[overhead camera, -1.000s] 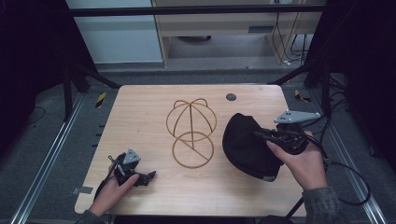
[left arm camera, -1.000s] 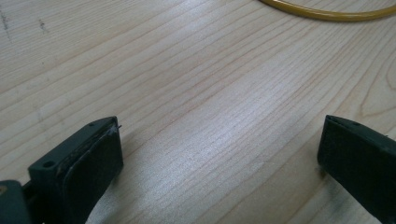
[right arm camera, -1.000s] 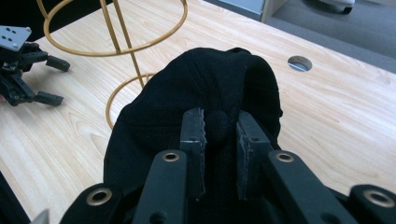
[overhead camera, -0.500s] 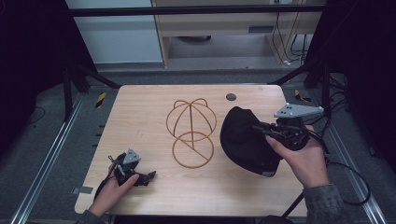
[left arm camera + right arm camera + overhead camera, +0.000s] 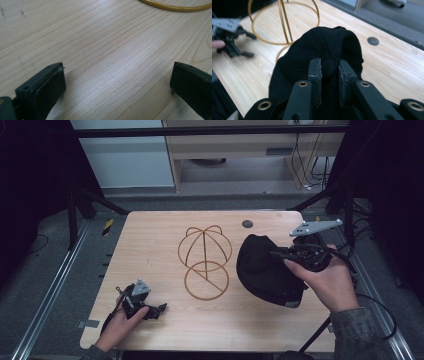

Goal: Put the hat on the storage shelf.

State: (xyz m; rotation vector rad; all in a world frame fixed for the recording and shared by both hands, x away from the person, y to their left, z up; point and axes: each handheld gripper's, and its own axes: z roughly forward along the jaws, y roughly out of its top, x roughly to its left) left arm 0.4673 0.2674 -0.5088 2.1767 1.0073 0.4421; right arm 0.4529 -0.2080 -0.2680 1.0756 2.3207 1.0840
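On the left of the desk (image 5: 150,245), near the front edge, the left hand-held gripper (image 5: 159,310) lies low in the person's hand. Its jaws stand wide apart and hold nothing; the left gripper view shows bare wood grain between them, with a curve of gold wire at the top edge.

At the centre of the desk stands a gold wire stand (image 5: 205,262): a flat ring base toward the person and a dome of wire hoops rising beyond it. It is empty.

Just right of the stand is a black cap (image 5: 262,267), bunched and partly raised, its lower edge on the desk. The right hand-held gripper (image 5: 274,253) grips it from the right side. In the right gripper view the jaws are closed almost together on a fold of the black cloth (image 5: 329,65), and the crown bulges forward past the fingertips (image 5: 315,67).

Near the far edge of the desk sits a small dark round hole (image 5: 247,224).

The stand lies to the left of the held cap, close by, with the dome's upright axis open from above. The right hand is much the nearer of the two; the left is well apart, at the front. Judging from this, the cap needs to travel left and up over the dome.
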